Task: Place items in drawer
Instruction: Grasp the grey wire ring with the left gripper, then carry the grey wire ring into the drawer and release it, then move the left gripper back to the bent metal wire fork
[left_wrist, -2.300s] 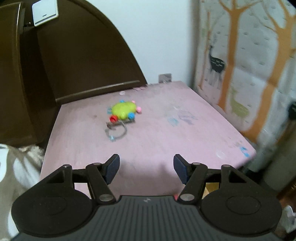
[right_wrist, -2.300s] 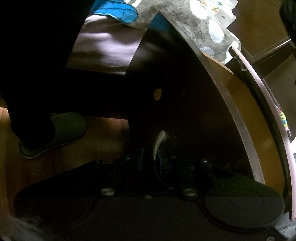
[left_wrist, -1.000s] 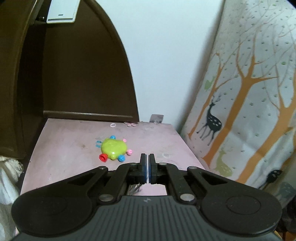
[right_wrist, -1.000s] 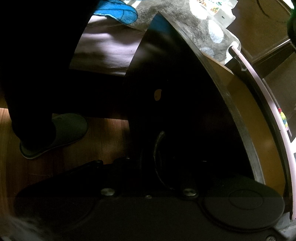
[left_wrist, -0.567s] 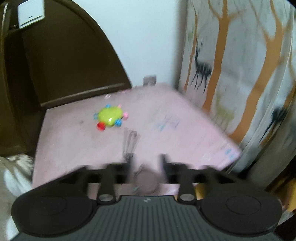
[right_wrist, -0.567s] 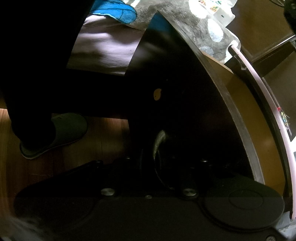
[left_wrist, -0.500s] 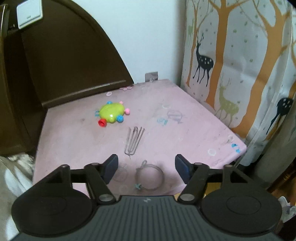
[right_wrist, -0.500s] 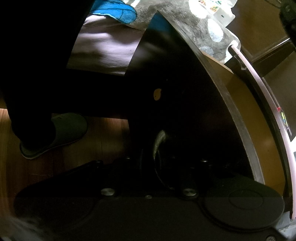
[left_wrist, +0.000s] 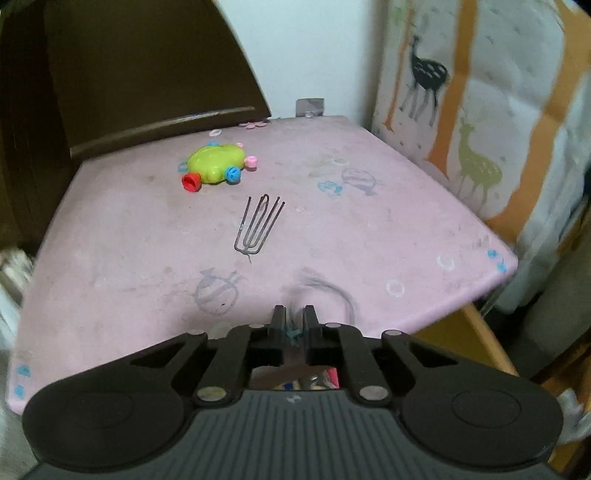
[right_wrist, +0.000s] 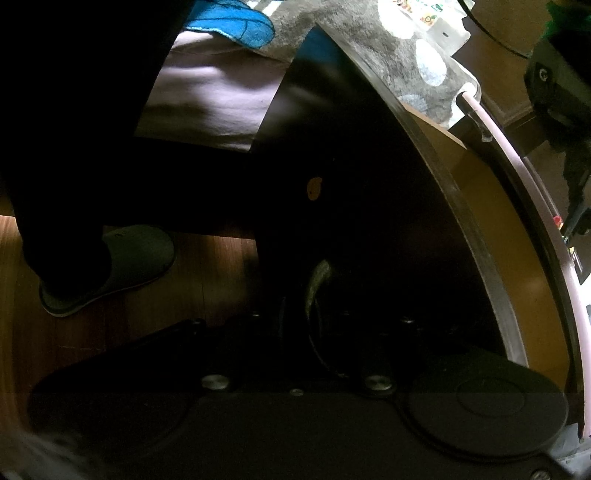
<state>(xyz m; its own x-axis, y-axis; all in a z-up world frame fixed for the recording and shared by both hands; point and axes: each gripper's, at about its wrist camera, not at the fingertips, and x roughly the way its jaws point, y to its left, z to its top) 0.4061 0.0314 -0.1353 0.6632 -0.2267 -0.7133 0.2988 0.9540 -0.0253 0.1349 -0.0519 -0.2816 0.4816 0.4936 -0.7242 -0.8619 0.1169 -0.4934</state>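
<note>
My left gripper (left_wrist: 294, 320) is shut on a thin wire ring (left_wrist: 334, 291) at the near edge of the pink tabletop (left_wrist: 388, 206); the ring is blurred and lifted slightly. A bent metal hairpin clip (left_wrist: 258, 229) lies mid-table. A green toy turtle (left_wrist: 216, 168) with red, blue and pink knobs sits farther back. My right gripper (right_wrist: 295, 314) is shut on the metal handle (right_wrist: 317, 277) of the dark drawer front (right_wrist: 351, 184). The drawer is pulled out, its tan inside (right_wrist: 491, 229) showing.
A dark headboard (left_wrist: 147, 74) rises behind the table. A deer-print curtain (left_wrist: 480, 110) hangs at the right. In the right wrist view a slippered foot (right_wrist: 110, 266) stands on the wood floor, with bedding (right_wrist: 369, 44) above the drawer.
My left gripper dropped the ring and hairpin near the table's front, opened, then closed on the wire ring and lifted it. My right gripper has stayed on the drawer handle.
</note>
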